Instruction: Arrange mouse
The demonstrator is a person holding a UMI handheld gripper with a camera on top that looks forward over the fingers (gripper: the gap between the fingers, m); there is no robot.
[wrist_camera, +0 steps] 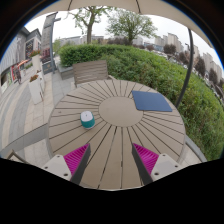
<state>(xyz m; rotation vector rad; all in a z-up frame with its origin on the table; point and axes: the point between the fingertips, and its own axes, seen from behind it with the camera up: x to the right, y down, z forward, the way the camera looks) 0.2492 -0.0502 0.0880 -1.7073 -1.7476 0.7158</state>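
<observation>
A small teal and white mouse lies on the left part of a round slatted wooden table. A dark blue mouse mat lies flat on the far right part of the table. My gripper hovers over the near edge of the table, open, with nothing between its pink pads. The mouse sits beyond my left finger, well apart from it. The mat is far ahead of my right finger.
A wooden chair stands behind the table. A green hedge runs along the right and back. Paved ground lies to the left, with buildings and trees beyond.
</observation>
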